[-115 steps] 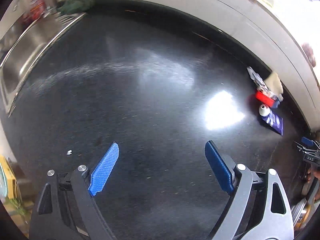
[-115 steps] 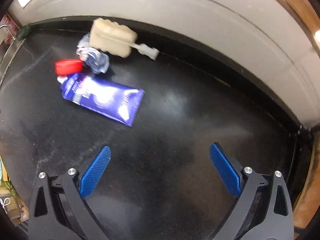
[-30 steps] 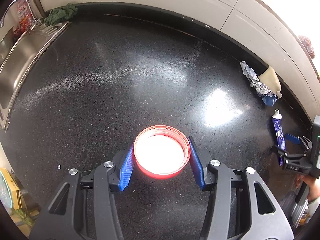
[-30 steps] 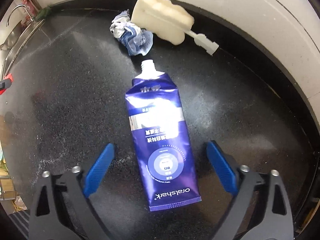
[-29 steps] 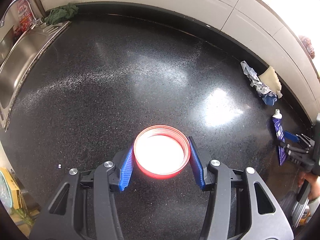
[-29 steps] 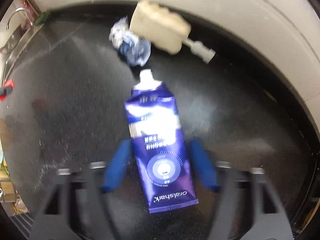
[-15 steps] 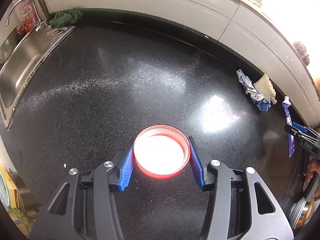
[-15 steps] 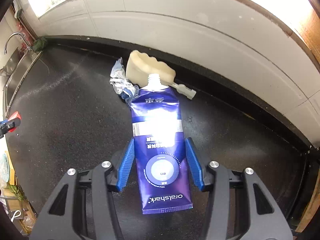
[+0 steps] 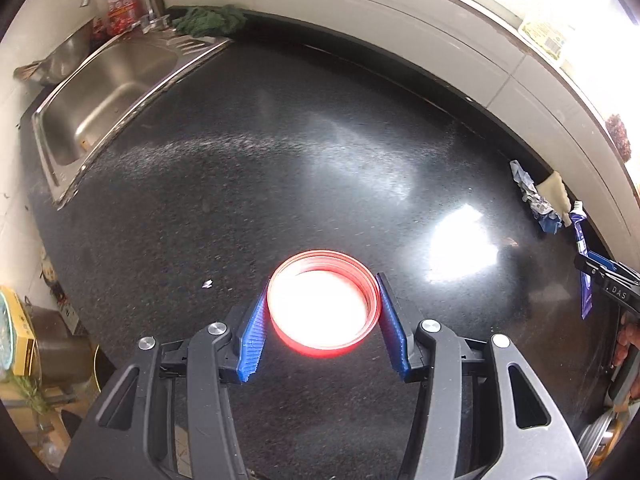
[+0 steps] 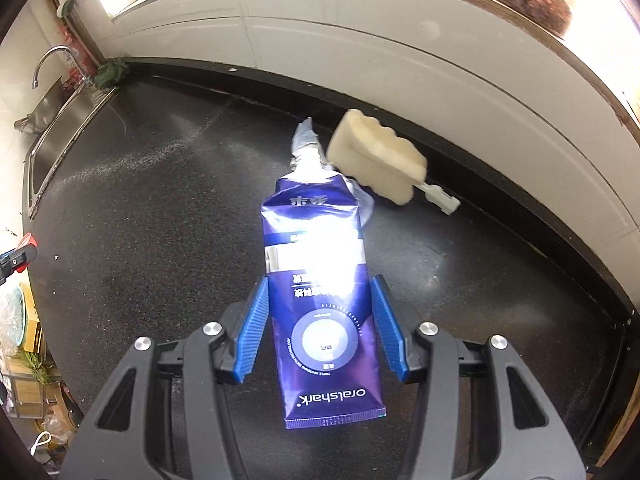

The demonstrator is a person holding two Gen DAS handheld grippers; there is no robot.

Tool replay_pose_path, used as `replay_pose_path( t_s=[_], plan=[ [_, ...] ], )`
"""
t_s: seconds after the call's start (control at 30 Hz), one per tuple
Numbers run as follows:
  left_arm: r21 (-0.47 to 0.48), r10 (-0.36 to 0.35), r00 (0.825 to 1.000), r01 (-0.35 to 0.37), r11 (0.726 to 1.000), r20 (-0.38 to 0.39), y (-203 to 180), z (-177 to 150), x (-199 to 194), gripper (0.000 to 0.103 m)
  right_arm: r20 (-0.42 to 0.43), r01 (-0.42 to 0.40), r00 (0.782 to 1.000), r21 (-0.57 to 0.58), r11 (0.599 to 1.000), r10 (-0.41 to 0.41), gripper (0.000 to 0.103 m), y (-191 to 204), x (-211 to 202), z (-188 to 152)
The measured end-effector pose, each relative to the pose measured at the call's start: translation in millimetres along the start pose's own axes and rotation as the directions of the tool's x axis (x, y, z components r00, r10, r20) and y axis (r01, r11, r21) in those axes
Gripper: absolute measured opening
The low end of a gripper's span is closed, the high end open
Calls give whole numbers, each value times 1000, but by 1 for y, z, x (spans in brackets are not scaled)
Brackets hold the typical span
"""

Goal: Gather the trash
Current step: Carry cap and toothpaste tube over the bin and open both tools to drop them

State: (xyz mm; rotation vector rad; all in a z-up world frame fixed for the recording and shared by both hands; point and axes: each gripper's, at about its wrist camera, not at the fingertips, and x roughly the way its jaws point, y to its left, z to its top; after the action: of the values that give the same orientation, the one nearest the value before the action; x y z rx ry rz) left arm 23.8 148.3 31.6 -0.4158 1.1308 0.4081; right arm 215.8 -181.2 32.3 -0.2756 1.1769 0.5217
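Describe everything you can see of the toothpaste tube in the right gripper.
The toothpaste tube is glossy purple-blue with a silver band, a round emblem and "oralshark" printed near its flat crimped end, which points toward the camera. Its uncapped white nozzle points away. The right gripper is shut on its lower body, blue pads on both edges. It looks flattened and held above the black countertop.

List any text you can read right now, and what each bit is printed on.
"oralshark": purple toothpaste tube held in the right tool.
"DAS": black body of the right tool, seen from the left wrist view.
Other print on the tube, red bottle by the faucet, windowsill label: too blurred to read.
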Motion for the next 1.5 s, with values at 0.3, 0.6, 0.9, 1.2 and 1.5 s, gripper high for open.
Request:
replay_pose_path(
  t_s=[0.3, 0.6, 0.9, 1.2, 1.5],
  plan=[
    [-258, 131, 991, -123, 958, 15, 126, -64, -47, 49, -28, -136, 991, -229, 964, 133, 51, 146, 13, 26],
    [-531, 238, 971, -219, 819, -34, 244, -183, -97, 49, -162, -337, 941, -540, 771, 298, 51, 379, 12, -12],
    [-700, 255, 961, -255, 667, -108, 319, -274, -102, 49, -328, -481, 874, -690, 541, 359, 51, 544, 8, -83],
    [-746, 215, 962, -267, 610, -169, 352, -310, -71, 49, -431, -520, 854, -734, 436, 292, 51, 620, 46, -140],
    [-755, 160, 968, -250, 606, -192, 364, -316, -33, 49, -479, -531, 847, -744, 406, 231, 51, 655, 91, -160]
  ],
)
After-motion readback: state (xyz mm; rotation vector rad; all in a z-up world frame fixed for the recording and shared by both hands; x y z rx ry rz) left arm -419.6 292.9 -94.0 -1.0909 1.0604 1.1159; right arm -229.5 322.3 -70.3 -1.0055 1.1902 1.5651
